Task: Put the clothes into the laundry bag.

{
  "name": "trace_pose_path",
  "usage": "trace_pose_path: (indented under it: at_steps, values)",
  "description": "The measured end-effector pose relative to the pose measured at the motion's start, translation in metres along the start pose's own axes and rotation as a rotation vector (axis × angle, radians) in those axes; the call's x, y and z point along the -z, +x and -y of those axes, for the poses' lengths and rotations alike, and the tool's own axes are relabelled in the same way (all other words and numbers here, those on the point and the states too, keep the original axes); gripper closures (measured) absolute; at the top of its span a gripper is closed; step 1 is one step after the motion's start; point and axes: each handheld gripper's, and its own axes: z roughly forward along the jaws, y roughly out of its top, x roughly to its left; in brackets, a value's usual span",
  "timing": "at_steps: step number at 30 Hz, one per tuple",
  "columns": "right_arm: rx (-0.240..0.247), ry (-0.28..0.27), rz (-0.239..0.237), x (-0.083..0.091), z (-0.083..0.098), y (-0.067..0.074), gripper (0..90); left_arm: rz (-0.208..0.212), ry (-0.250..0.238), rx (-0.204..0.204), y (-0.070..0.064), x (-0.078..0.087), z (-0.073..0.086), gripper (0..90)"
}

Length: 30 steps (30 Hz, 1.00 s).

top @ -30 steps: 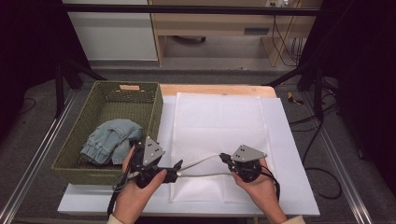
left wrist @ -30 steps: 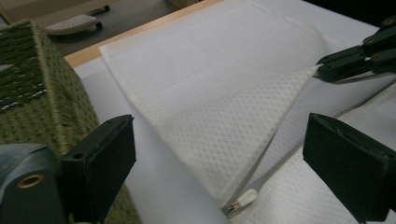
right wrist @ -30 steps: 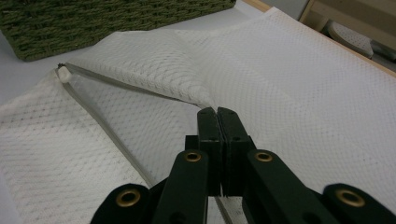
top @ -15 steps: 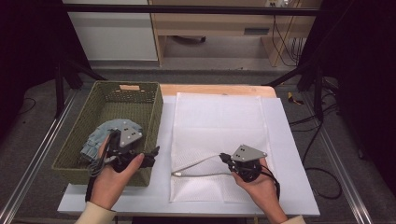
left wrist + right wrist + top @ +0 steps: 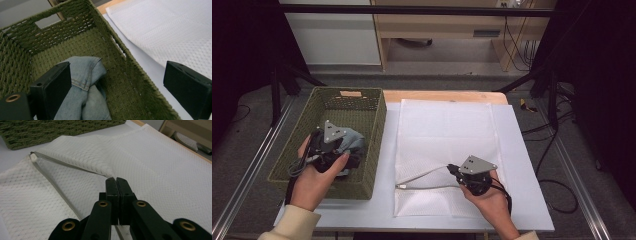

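Note:
A white mesh bag [image 5: 444,130] lies flat on the table, its zipped mouth [image 5: 422,176] gaping near the front. My right gripper [image 5: 451,169] is shut on the mouth's upper edge and holds it raised; in the right gripper view the jaws [image 5: 116,181] pinch the mesh [image 5: 155,165]. A blue denim garment [image 5: 354,140] lies crumpled in the green woven basket [image 5: 377,150] at the left. My left gripper [image 5: 352,152] hovers open over the basket. In the left gripper view its jaws [image 5: 117,72] stand wide apart, one beside the denim [image 5: 85,82], the other past the basket wall [image 5: 117,47].
The basket stands close against the bag's left side, its corner [image 5: 50,130] in the right gripper view. A white board [image 5: 522,165] covers the table, with a wooden strip [image 5: 442,96] at the back. Cables [image 5: 557,170] trail off the right edge.
My left gripper has moved left and slightly up, from the left end of the bag's mouth to above the denim in the basket. The right gripper has stayed put on the bag.

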Motion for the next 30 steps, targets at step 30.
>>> trace_pose_path:
  at_steps: [30]
  values:
    - [0.000,0.011,-0.005,-0.002,0.001,-0.001,88.5,-0.038,0.099,0.072,0.038,0.005,-0.024,8.0]
